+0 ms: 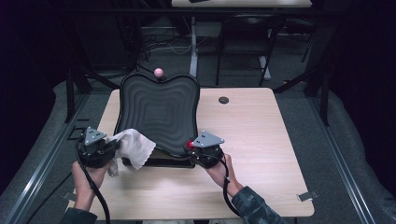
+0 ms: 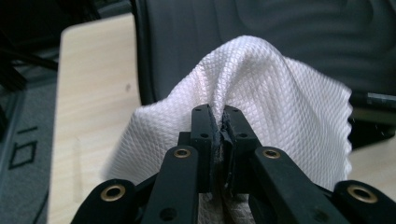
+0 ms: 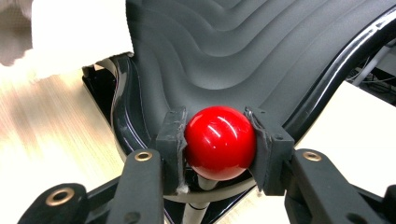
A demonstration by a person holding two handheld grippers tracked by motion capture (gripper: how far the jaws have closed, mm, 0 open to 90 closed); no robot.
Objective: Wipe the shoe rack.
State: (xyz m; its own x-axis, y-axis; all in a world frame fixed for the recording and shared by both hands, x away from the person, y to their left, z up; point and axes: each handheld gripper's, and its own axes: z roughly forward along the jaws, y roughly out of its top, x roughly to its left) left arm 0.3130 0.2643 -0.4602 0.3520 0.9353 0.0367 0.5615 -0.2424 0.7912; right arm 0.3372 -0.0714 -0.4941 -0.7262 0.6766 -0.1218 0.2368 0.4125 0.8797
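We see a light wooden table [image 1: 261,154] with rounded corners standing on grey carpet [image 1: 336,140]. A small dark round cap [image 1: 223,100] sits in the tabletop toward its far edge. Beyond the table's far edge stands a white table leg [image 1: 193,46], with loose cables [image 1: 163,46] lying on the floor to its left. Behind that leg, the pale edge of a second table [image 1: 243,3] runs along the top. Black frame bars [image 1: 74,79] rise left of the table and others to its right. The surroundings beyond the table are dark.
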